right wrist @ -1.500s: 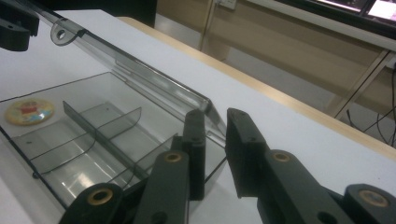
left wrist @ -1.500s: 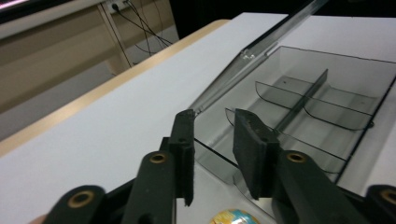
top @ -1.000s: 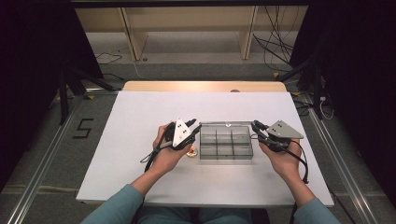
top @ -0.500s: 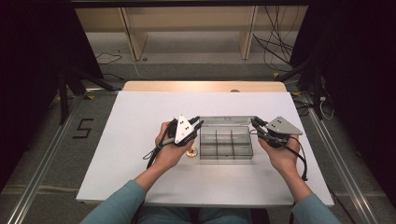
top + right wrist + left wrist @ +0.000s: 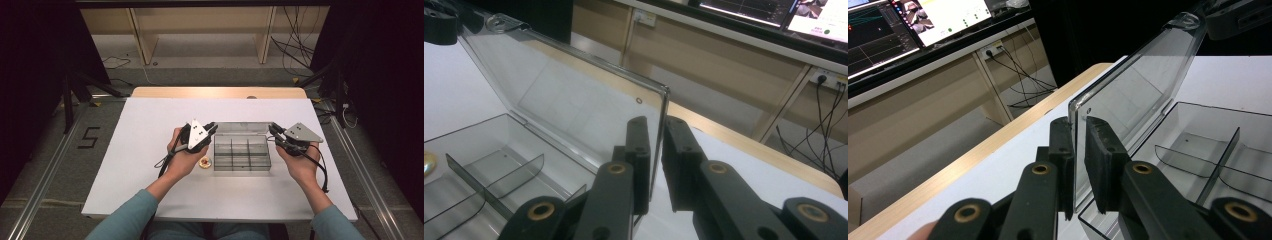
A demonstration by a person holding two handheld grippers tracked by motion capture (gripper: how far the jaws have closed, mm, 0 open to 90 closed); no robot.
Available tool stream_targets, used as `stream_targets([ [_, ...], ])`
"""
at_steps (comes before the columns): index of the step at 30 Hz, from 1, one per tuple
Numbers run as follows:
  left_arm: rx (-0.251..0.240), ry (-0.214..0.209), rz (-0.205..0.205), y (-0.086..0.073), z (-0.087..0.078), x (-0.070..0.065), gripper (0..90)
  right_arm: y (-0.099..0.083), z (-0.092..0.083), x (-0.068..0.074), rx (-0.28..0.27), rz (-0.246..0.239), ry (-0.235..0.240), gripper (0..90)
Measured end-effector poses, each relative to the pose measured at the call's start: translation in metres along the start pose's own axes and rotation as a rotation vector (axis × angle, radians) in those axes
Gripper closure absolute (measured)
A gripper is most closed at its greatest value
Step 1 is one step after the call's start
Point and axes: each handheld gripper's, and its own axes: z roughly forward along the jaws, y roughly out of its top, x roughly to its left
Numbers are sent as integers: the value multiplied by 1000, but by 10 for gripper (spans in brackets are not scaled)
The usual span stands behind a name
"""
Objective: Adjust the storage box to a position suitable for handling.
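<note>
The left hand-held gripper (image 5: 1077, 165) has just been closing onto the lid (image 5: 1133, 95); the right hand-held gripper (image 5: 655, 165) pinches its other end, so the box (image 5: 242, 153) can be shut.

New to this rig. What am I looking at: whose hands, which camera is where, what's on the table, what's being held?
A person sits at a white table, holding a hand-operated two-jaw gripper in each hand. The high view looks down from above; each gripper view comes from a camera riding on that gripper, looking along its black jaws. On the table sits a clear compartment box with its hinged lid raised, and a small round golden thing lies beside it. The left gripper has just been closing onto one end of the lid; the right gripper pinches the other end.
</note>
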Motion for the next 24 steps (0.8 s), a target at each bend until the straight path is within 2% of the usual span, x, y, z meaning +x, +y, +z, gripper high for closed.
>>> stream_targets([
  [24,16,-1,-20,4,6,6,806,3,7,-3,-5,27,-8,819],
])
